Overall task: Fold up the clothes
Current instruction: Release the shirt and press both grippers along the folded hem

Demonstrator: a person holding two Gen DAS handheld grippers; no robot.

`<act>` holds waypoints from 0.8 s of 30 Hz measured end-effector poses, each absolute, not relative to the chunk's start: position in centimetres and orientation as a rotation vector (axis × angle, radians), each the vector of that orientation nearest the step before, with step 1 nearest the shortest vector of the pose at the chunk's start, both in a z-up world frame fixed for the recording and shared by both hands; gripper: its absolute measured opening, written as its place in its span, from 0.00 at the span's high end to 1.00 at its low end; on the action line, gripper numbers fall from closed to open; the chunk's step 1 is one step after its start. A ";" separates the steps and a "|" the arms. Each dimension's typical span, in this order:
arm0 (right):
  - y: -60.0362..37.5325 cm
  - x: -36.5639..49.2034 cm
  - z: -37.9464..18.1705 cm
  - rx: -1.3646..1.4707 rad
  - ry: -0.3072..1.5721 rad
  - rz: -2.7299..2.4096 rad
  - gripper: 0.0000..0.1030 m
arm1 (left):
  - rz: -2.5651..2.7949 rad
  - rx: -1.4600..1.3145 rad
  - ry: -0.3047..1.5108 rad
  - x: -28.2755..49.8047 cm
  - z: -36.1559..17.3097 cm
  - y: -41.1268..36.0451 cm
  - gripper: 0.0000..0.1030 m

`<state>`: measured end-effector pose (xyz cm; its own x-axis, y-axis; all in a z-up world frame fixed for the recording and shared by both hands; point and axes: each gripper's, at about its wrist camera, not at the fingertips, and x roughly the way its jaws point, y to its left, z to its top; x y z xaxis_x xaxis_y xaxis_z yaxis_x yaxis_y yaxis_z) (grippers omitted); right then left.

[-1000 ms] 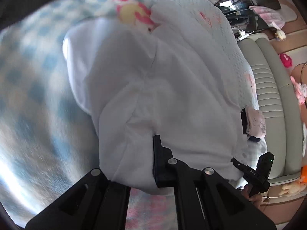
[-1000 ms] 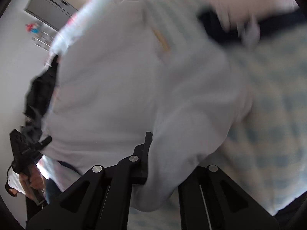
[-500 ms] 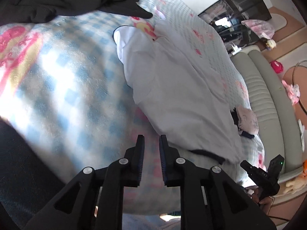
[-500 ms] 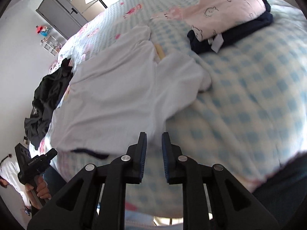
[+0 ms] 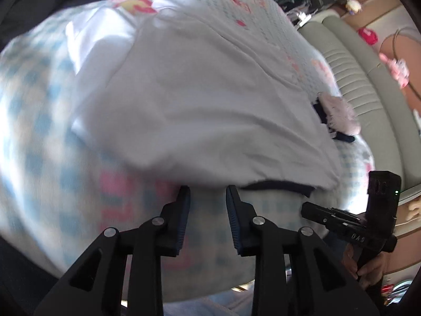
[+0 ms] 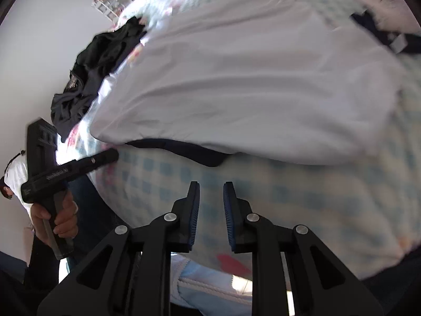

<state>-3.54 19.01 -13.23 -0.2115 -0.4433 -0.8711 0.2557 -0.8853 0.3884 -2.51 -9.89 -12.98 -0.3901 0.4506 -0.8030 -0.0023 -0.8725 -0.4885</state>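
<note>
Ahead of the claw spreads a sunlit bed in blue-checked bedding, a padded grey-green headboard to its right, a white wall far left.

White garment had dark navy trim at 6 o'clock edge; bedspread was blue-and-white check with pink and yellow prints; black clothes pile lay at 9 o'clock in right view; grippers were black with blue pads; headboard was grey-green
</note>
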 end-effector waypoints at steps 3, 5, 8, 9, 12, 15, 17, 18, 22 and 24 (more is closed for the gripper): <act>18.4 -4.1 -12.6 1.584 -0.197 -2.180 0.83 | 2.403 -1.406 -0.631 -3.9 -10.0 -10.3 0.73; 18.2 -4.8 -11.5 1.535 -0.216 -2.223 0.83 | 2.430 -1.390 -0.638 -4.9 -9.2 -10.4 0.71; 18.5 -5.9 -10.9 1.494 -0.233 -2.295 0.82 | 2.451 -1.461 -0.545 -5.6 -9.9 -9.4 0.72; 18.6 -6.3 -11.4 1.508 -0.224 -2.311 0.83 | 2.460 -1.484 -0.505 -5.6 -10.3 -8.9 0.72; 19.5 -6.7 -13.0 1.582 -0.372 -2.269 0.83 | 2.468 -1.487 -0.397 -4.1 -10.8 -7.6 0.71; 19.7 -5.9 -12.9 1.573 -0.378 -2.266 0.83 | 2.465 -1.523 -0.294 -1.8 -11.5 -7.3 0.66; 19.5 -5.4 -12.8 1.580 -0.322 -2.272 0.83 | 2.453 -1.548 -0.258 -0.7 -12.2 -7.1 0.63; 19.5 -5.1 -12.9 1.584 -0.310 -2.269 0.82 | 2.448 -1.557 -0.262 -0.8 -12.6 -7.1 0.62; 18.8 -4.6 -13.7 1.585 -0.287 -2.274 0.82 | 2.466 -1.546 -0.294 -2.5 -13.0 -6.6 0.62; 18.7 -4.8 -13.5 1.577 -0.280 -2.293 0.82 | 2.447 -1.527 -0.339 -3.5 -12.8 -6.5 0.62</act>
<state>-4.78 18.73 -13.54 -0.3241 -0.3865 -0.8635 0.1678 -0.9217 0.3497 -3.54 -6.55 -12.84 -0.4268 0.3192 -0.8462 -0.0773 -0.9451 -0.3175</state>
